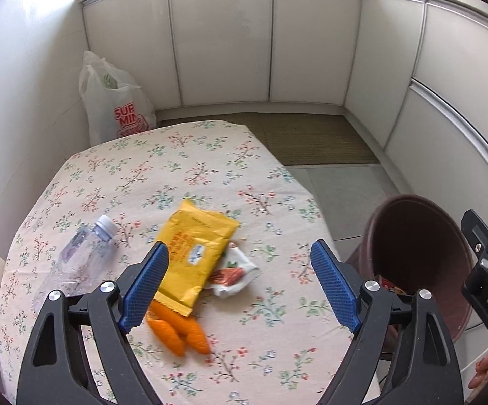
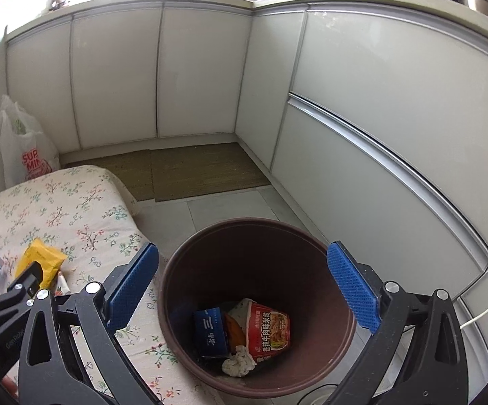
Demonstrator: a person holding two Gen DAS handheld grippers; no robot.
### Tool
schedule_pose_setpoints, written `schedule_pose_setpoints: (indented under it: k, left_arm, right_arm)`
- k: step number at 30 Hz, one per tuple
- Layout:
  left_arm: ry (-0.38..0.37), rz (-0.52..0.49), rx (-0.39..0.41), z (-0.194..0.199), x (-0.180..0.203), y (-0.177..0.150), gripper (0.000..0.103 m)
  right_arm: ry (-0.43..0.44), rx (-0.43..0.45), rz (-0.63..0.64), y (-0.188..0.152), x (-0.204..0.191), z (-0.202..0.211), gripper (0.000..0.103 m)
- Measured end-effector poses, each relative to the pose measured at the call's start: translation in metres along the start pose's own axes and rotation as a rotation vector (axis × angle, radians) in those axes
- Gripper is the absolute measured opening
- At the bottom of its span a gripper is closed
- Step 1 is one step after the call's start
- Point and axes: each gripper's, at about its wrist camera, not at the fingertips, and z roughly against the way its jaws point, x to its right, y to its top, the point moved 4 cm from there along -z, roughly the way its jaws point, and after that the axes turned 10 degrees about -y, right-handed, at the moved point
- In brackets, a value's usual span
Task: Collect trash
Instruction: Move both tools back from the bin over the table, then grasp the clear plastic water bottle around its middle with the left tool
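The trash lies in two places: on the table (image 1: 183, 155) and in the brown bin (image 2: 190, 270) standing on the floor beside the table's right edge. The table carries a floral cloth; the floor is grey tile with two woven mats (image 2: 207, 168) laid side by side against white cabinet doors (image 2: 115, 74) that wrap the corner of the room. One white plastic shopping bag (image 1: 115, 108) with red print stands on the floor past the table's far left corner. Count on the table: one clear plastic bottle (image 1: 78, 256) lying on its side with its cap on, one yellow wrapper (image 1: 193, 249), one small white wrapper (image 1: 234, 270) touching the yellow one's right edge, and orange peel (image 1: 176, 330) partly under the yellow wrapper's near end. Count in the bin: one red noodle packet (image 2: 271, 330), one blue carton (image 2: 210, 334), one crumpled white tissue (image 2: 239, 364), and an orange piece between carton and packet. The left tongs (image 1: 240, 283) are spread wide above the yellow and white wrappers, gripping nothing. The right tongs (image 2: 244, 290) are spread wide over the bin's mouth, likewise gripping nothing.
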Motion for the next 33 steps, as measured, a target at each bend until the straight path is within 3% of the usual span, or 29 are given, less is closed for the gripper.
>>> schedule_pose_setpoints:
  k: [9,20,27,33]
  left_arm:
    - [0.072,0.034,-0.028,-0.003,-0.05,-0.004,0.089]
    - [0.265,0.004,-0.17,-0.029,-0.15,-0.009,0.09]
    - [0.199,0.112,-0.274,-0.05,-0.207,-0.019,0.09]
    - [0.128,0.112,-0.323,-0.07,-0.212,-0.022,0.09]
  right_arm:
    - [0.033,0.014,0.129,-0.008,-0.05,0.01,0.096]
    - [0.095,0.018,0.184,-0.014,-0.1,0.022,0.096]
    - [0.12,0.017,0.22,-0.017,-0.123,0.024,0.096]
    - [0.151,-0.014,0.225,-0.017,-0.136,0.021,0.096]
